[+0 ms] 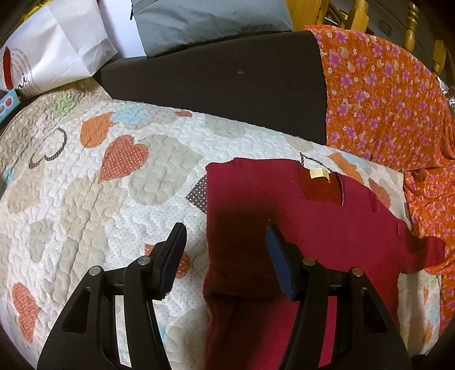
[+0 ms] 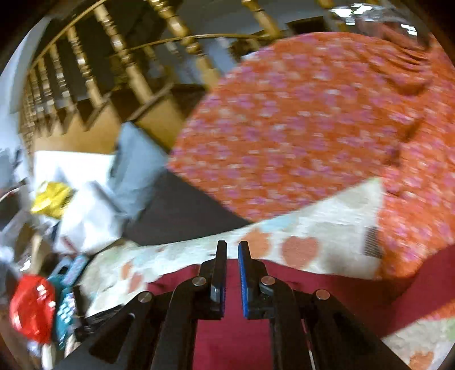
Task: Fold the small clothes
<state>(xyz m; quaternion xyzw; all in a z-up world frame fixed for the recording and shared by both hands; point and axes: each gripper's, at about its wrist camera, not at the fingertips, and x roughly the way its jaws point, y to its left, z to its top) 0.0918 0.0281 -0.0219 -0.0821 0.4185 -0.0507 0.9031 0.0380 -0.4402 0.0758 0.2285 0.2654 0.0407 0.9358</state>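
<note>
A dark red small garment [image 1: 307,227] lies on the heart-patterned quilt [image 1: 85,199], its neck label facing up and its left side folded to a straight edge. My left gripper [image 1: 224,236] is open and empty, hovering over that left edge. In the blurred right wrist view my right gripper [image 2: 232,250] has its jaws nearly closed with a narrow gap and nothing between them, above the same red garment [image 2: 227,335] near its far edge.
An orange floral cloth [image 1: 392,113] lies at the right, also in the right wrist view [image 2: 298,128]. A dark cushion [image 1: 227,85] sits behind the quilt. White paper bags [image 1: 57,51] and a grey pillow [image 1: 210,22] stand at the back. Wooden railing [image 2: 113,57] beyond.
</note>
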